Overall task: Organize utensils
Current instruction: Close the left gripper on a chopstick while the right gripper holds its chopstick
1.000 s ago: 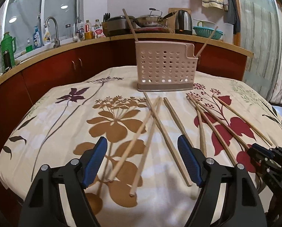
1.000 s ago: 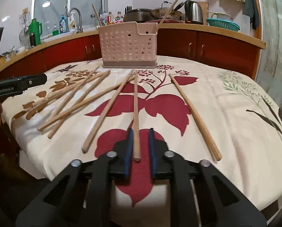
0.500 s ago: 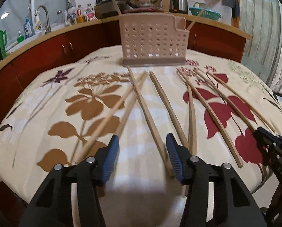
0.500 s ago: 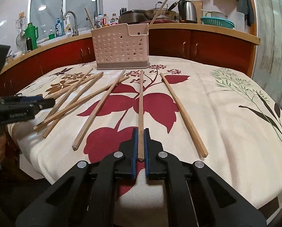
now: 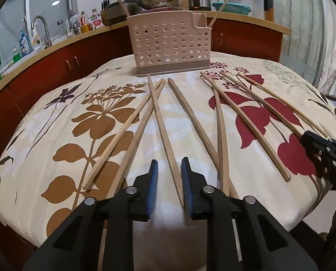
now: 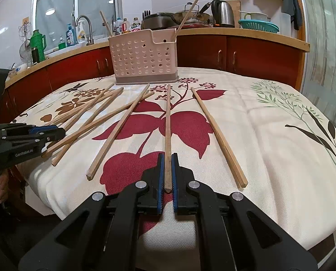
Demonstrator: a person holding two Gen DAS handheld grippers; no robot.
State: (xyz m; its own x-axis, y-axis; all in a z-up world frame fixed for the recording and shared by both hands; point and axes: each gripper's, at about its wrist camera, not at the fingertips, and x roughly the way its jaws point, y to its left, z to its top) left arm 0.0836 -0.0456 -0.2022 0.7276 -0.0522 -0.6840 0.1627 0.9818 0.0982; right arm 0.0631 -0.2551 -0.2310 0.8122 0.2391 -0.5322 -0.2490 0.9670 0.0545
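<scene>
Several wooden chopsticks lie spread on the flowered tablecloth in front of a beige perforated utensil holder (image 5: 170, 45), which also shows in the right wrist view (image 6: 144, 61) with two chopsticks standing in it. My left gripper (image 5: 168, 169) is partly open, its blue pads either side of the near end of one chopstick (image 5: 162, 131) with gaps on both sides. My right gripper (image 6: 167, 160) is shut on the near end of another chopstick (image 6: 168, 124), which still rests on the cloth.
The table's near edge drops off just under both grippers. A kitchen counter (image 6: 246, 33) with sink, bottles, pots, kettle and a teal colander runs behind the table. The left gripper also shows in the right wrist view (image 6: 28, 135).
My left gripper moved forward over a chopstick and its jaws narrowed from wide open. My right gripper closed fully on its chopstick.
</scene>
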